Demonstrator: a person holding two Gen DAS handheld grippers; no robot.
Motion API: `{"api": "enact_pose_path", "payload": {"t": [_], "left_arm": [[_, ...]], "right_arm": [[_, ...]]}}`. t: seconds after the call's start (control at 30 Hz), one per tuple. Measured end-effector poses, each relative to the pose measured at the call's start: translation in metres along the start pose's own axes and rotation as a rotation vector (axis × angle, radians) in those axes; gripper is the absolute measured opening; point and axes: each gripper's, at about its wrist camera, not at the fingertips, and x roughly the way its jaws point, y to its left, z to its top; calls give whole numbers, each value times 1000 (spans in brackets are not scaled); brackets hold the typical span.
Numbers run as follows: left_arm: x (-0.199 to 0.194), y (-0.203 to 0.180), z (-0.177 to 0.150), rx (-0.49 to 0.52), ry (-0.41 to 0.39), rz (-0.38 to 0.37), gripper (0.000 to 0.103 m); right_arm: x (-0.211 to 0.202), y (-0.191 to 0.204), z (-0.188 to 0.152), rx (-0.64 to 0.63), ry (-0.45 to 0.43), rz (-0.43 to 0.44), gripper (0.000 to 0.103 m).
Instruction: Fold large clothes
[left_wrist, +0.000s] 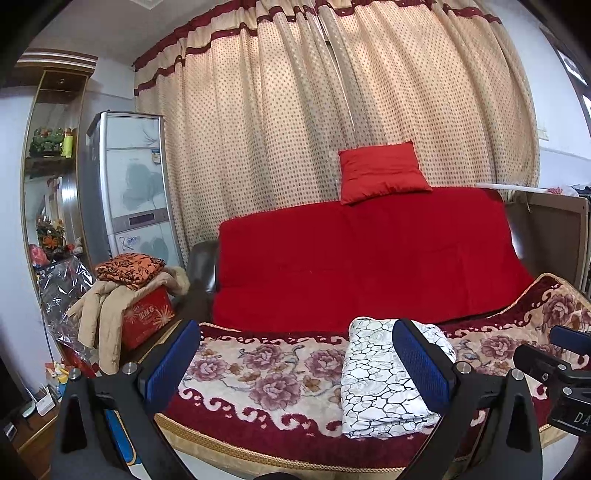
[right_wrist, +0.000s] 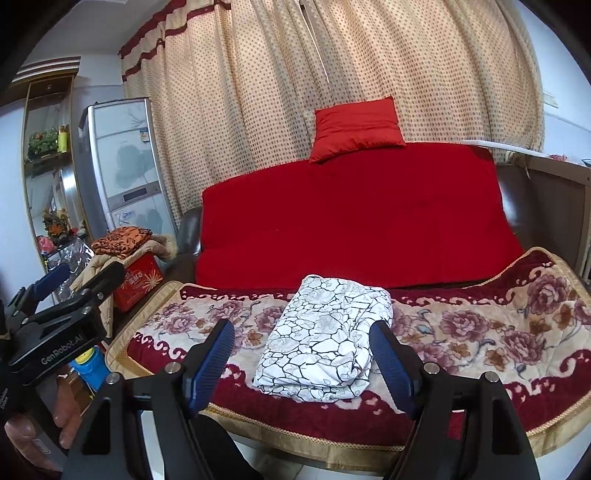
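white cloth (right_wrist: 323, 338) with a black crackle pattern lies folded into a thick rectangular bundle on a floral blanket (right_wrist: 480, 332), close to the blanket's near gold-trimmed edge. the blanket is cream with dusty pink roses and a dark red border, and it covers the surface in front of a sofa draped in a plain red cover (right_wrist: 351, 218). a red cushion (right_wrist: 356, 129) leans on top of the sofa back, against a dotted beige curtain (right_wrist: 332, 74).

the right gripper (right_wrist: 306, 362) hangs just in front of the bundle with its blue-padded fingers (right_wrist: 212, 363) spread wide, nothing between them; the bundle shows through the gap. the left gripper (left_wrist: 308, 365) is likewise spread and grasping nothing, and sits to the left of the bundle, its right finger pad (left_wrist: 421, 362) overlapping the cloth in view.

off to the left a red box (left_wrist: 147, 317) carries a tan coat (left_wrist: 107, 306) and a folded orange patterned fabric (left_wrist: 129, 267), with a silver cabinet-style appliance (left_wrist: 129, 184) behind it.
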Motion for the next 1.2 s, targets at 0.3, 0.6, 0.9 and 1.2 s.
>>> {"api": "enact_pose_path", "payload": {"t": [0.3, 0.6, 0.9, 1.2], "left_arm": [[-6, 9, 3, -14, -13, 22, 103], [-12, 18, 6, -30, -28, 31, 103], [-21, 23, 8, -37, -46, 26, 103], [-28, 25, 10, -36, -63, 24, 103]], "right_arm": [[-8, 8, 4, -19, -17, 3, 79], [-15, 17, 7, -30, -39, -9, 79], [-16, 19, 9, -30, -34, -41, 79], [-16, 21, 8, -31, -27, -47, 79]]}}
